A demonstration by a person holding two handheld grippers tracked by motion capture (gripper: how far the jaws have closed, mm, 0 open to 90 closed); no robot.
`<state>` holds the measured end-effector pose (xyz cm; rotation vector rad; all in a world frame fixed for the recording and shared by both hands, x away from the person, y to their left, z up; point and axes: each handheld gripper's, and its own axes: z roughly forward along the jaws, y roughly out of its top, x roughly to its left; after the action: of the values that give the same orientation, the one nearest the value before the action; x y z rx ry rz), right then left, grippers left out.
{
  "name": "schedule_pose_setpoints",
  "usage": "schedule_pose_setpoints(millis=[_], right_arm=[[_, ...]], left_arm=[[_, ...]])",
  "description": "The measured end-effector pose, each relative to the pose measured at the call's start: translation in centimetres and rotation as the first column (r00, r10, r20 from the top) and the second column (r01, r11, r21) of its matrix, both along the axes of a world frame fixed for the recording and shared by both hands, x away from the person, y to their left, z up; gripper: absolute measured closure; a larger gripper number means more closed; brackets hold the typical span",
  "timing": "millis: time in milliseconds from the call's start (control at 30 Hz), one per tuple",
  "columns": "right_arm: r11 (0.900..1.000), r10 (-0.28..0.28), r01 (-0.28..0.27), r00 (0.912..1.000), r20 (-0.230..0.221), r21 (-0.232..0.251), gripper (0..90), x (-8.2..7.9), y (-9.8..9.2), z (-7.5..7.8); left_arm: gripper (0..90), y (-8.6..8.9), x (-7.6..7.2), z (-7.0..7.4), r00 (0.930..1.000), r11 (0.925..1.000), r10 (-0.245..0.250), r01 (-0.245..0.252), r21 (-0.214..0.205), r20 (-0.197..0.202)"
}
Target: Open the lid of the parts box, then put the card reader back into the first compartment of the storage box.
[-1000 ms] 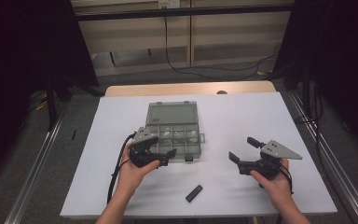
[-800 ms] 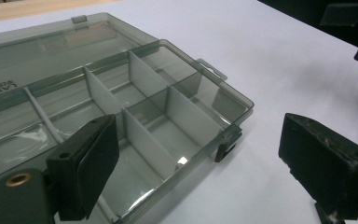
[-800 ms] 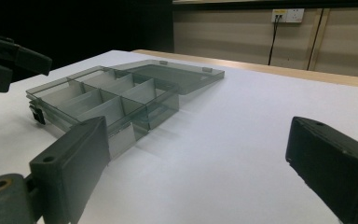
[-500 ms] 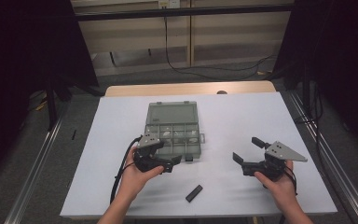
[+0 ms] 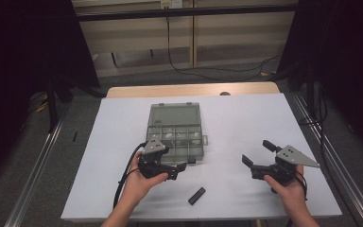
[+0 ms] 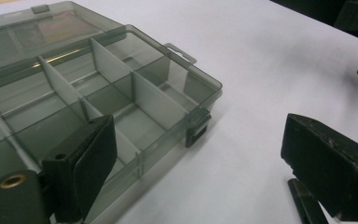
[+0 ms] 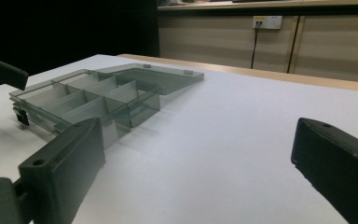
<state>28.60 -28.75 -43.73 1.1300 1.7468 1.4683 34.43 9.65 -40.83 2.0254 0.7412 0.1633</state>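
Left gripper (image 5: 178,166), jaws spread and empty, sits at the near edge of the open compartment box (image 5: 177,134), centre frame on the worktop (image 5: 246,123). Right gripper (image 5: 256,153), likewise released, hovers lower right. Approach the box's front latch (image 6: 196,129) squarely, likely avoiding the thin dividers.

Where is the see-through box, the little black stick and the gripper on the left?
see-through box (image 5: 174,118), high view, on its opened lid.
little black stick (image 5: 196,196), high view, on its middle.
left gripper (image 5: 182,166), high view, between its open jaw tips.
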Motion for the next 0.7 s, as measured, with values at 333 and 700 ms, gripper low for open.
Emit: schedule_pose_setpoints(millis=[333, 700], right_arm=[[0.9999, -0.004, 0.004, 1.0, 0.001, -0.013, 1.9, -0.5, -0.4, -0.5], [0.9999, -0.011, 0.011, 0.9999, 0.003, -0.002, 1.9, -0.7, -0.5, -0.5]], left_arm=[[7.7, -0.7, -0.6, -0.4, 0.9983, 0.9984, -0.054, 0.054, 0.016, -0.025], [6.8, -1.2, -1.4, -1.0, 0.9954, 0.9958, -0.086, 0.087, 0.028, -0.042]])
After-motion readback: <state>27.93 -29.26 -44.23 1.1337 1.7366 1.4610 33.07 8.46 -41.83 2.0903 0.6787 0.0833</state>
